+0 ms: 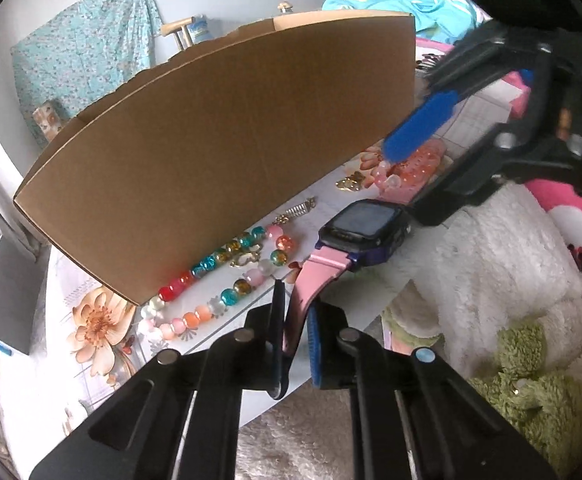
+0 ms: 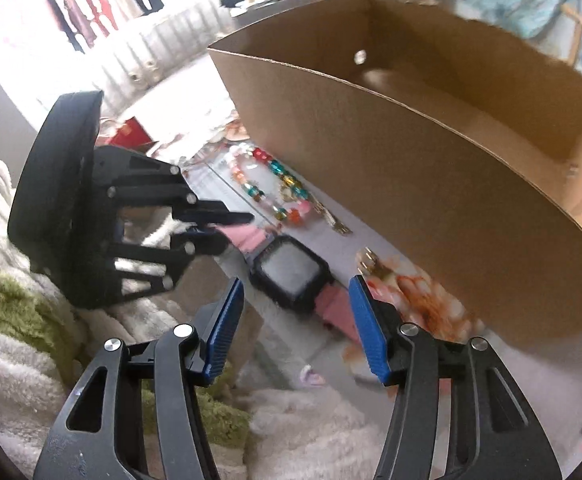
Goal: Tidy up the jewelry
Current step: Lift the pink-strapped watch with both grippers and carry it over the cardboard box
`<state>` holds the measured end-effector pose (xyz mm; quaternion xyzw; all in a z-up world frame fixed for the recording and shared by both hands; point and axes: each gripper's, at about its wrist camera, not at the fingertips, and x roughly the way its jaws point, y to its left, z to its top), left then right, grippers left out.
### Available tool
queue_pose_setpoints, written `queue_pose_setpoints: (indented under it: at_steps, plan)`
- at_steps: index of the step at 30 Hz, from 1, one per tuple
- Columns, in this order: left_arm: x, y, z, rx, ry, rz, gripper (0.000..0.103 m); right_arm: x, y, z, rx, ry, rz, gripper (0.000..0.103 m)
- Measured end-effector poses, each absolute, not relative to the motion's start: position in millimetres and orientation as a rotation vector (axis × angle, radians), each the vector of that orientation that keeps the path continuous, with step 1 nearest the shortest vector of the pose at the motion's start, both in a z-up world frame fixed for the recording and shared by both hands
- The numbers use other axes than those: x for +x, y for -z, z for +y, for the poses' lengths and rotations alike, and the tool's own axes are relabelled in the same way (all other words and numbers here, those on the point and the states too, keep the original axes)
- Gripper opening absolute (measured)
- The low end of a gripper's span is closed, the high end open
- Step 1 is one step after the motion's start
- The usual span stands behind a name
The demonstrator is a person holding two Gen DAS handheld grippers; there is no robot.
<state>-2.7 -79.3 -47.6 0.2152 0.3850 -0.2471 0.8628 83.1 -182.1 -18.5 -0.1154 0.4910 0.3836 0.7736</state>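
Observation:
A smartwatch (image 1: 365, 226) with a dark screen and a pink strap (image 1: 319, 276) lies near the front edge of the table. My left gripper (image 1: 297, 300) is shut on the strap's near end; the right wrist view shows it (image 2: 231, 228) pinching that strap (image 2: 251, 238) from the left. My right gripper (image 2: 297, 320) hovers open above the watch (image 2: 291, 276), its blue pads (image 2: 227, 328) apart and touching nothing. A colourful beaded bracelet (image 1: 219, 280) lies along the foot of the open cardboard box (image 1: 219, 140).
Gold charms (image 1: 349, 182), a small chain (image 1: 299, 210) and a pink-orange piece (image 1: 415, 166) lie by the box (image 2: 411, 184). A floral cloth (image 1: 99, 320) covers the table. A fluffy white blanket (image 1: 491, 260) with a green plush (image 1: 531, 392) lies below the table's edge.

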Motion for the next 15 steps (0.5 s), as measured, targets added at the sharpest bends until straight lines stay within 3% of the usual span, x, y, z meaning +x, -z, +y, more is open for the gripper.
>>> queue_pose_setpoints:
  at_steps: [2, 10, 15]
  plan:
    - [-1, 47, -78, 0.433, 0.528, 0.821, 0.010, 75, 17, -185, -0.265, -0.772, 1.053, 0.053]
    - [24, 44, -67, 0.377, 0.553, 0.861, 0.008, 55, 19, -191, -0.370, -0.639, 0.968, 0.026]
    - [25, 43, -58, 0.387, 0.559, 0.854, 0.007, 70, 14, -207, -0.293, -0.576, 0.968, 0.022]
